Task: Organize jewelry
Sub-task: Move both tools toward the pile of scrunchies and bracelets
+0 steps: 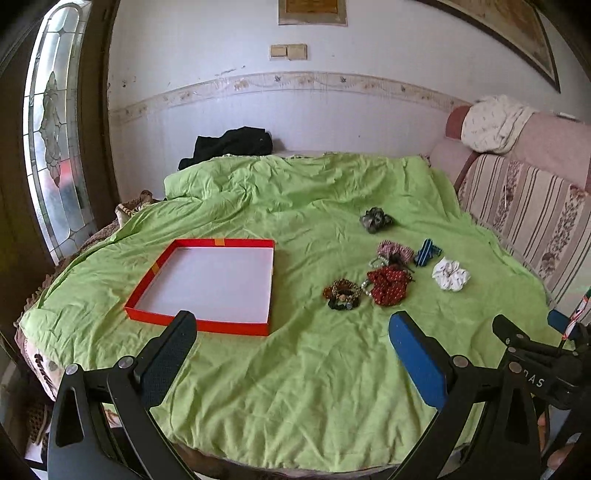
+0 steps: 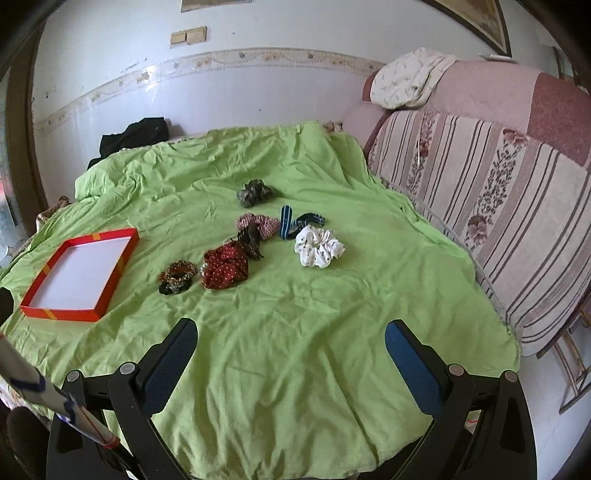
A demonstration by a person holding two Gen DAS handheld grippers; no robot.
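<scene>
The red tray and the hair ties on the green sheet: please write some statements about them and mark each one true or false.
1. The red tray holds nothing. True.
2. The white scrunchie lies inside the tray. False: it lies on the green sheet.
3. The left gripper holds a scrunchie. False: it is open and empty.
4. The right gripper is open. True.
5. The red dotted scrunchie lies beside the leopard scrunchie. True.

Cut off, covered, or too small to read

The framed picture (image 1: 506, 33) runs past the top edge in both views. The bed's mattress lies wholly under the green sheet (image 2: 295, 350). Small pale beads (image 1: 375, 263) beside the red scrunchie (image 1: 388, 286) are too tiny to identify; the black garment (image 1: 231, 146) is partly behind the sheet's ridge.
</scene>
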